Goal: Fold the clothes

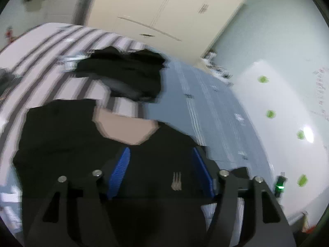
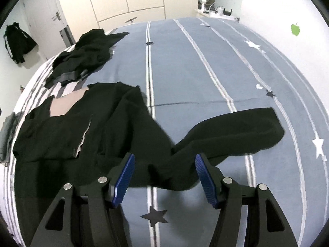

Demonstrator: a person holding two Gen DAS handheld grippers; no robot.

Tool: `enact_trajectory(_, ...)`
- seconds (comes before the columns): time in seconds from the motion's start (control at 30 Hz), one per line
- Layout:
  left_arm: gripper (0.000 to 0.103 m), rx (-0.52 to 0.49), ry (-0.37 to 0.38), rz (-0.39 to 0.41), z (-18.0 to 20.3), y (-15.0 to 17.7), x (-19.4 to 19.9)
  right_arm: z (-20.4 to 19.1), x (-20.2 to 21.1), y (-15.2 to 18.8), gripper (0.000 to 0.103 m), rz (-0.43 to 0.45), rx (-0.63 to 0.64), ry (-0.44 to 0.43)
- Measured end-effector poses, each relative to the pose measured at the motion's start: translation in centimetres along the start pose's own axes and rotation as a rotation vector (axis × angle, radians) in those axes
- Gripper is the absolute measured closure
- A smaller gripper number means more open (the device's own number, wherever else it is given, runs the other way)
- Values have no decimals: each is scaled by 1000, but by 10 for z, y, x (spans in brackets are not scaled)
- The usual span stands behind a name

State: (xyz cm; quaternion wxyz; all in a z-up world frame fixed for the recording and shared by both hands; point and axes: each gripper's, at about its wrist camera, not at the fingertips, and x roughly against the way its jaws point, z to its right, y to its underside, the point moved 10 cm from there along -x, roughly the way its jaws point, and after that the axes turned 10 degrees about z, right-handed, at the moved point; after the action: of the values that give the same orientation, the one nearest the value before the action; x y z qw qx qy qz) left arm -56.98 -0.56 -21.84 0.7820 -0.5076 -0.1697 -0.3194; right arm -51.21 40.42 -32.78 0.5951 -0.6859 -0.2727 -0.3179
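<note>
Black garment (image 2: 98, 127): spread on the bed (image 2: 185, 65), one sleeve (image 2: 236, 127) stretched out to the right; tan neck lining, no readable label.
Small emblem (image 1: 176, 181): pale mark on the garment's front, too blurred to read.
Left gripper (image 1: 160, 173): jaws apart over the garment, holding nothing.
Right gripper (image 2: 164, 177): jaws apart above the sleeve's base, holding nothing.
Second dark garment (image 2: 82, 55): crumpled further up the bed.
Wall stickers (image 2: 295, 29): green apples, no writing.
</note>
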Motion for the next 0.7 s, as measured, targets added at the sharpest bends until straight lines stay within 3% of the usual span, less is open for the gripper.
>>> enact_trajectory(0.17, 41, 76, -252, -18, -132, 1, 18, -38, -14, 11, 45, -27, 1, -72)
enact_trajectory(0.33, 41, 120, -391, -1, -223, 5, 41, -95, -32, 6, 45, -39, 23, -155)
enact_trajectory(0.5, 41, 73, -414, -38, -251, 25, 34, -155, -65, 2, 45, -76, 46, -210)
enact_trajectory(0.7, 41, 27, -380, -91, -255, 48, 15, -179, -101, 20, 45, -185, 9, -163)
